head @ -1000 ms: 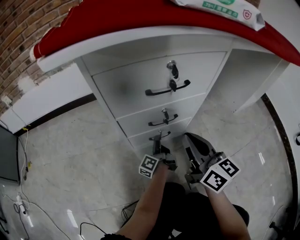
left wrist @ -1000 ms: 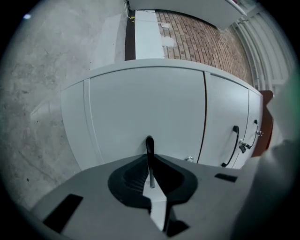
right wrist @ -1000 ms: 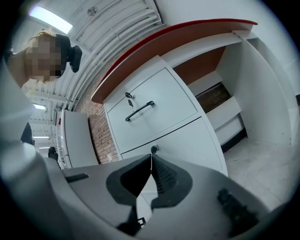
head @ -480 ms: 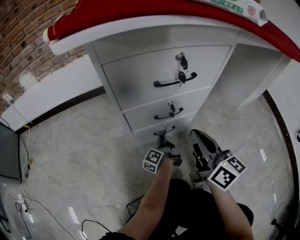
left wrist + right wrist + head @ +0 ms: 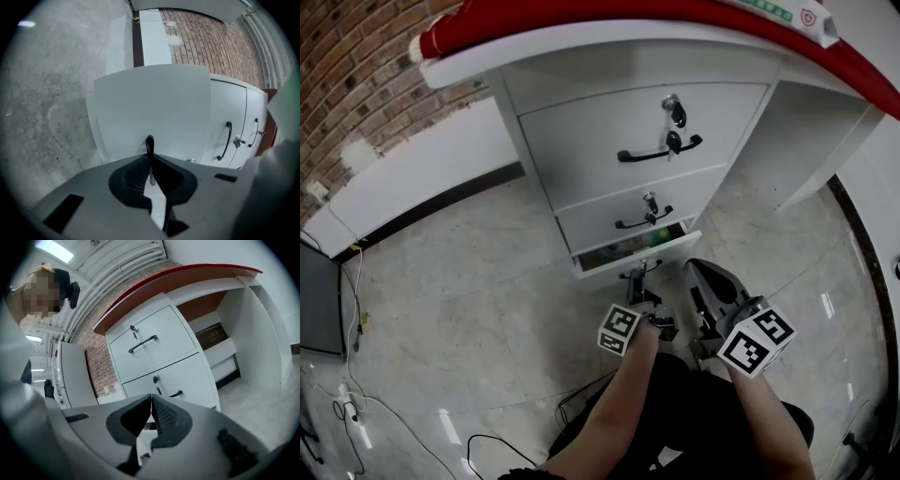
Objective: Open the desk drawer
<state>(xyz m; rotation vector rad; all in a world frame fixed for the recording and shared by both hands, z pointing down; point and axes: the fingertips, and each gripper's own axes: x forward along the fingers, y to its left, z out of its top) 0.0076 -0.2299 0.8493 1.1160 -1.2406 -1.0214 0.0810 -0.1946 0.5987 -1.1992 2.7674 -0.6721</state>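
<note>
Head view
- Drawer: the white bottom drawer (image 5: 600, 267) of the red-topped white table (image 5: 581, 39) stands pulled partly out. A dark gap shows behind its front, above the grey marbled floor (image 5: 459, 300).
- Left tool: my left tool (image 5: 641, 278) reaches to the drawer's thin black handle (image 5: 639, 272).
- Right tool: my right tool (image 5: 694, 274) hangs just beside the left one, near the drawer's right corner.

Left gripper view
- Left tool: the jaws of my left tool (image 5: 150, 161) are clamped on the black handle (image 5: 149, 143).
- Drawer: its white front (image 5: 154, 103) fills the space behind the jaws.
- Beyond: the white middle drawer (image 5: 229, 112) has keys (image 5: 239, 141) hanging, and a brick wall (image 5: 211, 37) stands further off.

Right gripper view
- Right tool: the jaws of my right tool (image 5: 151, 416) are pressed together with nothing between them.
- Ahead: the white top drawer (image 5: 154, 345) and the middle drawer (image 5: 173, 376) both sit flush.
</note>
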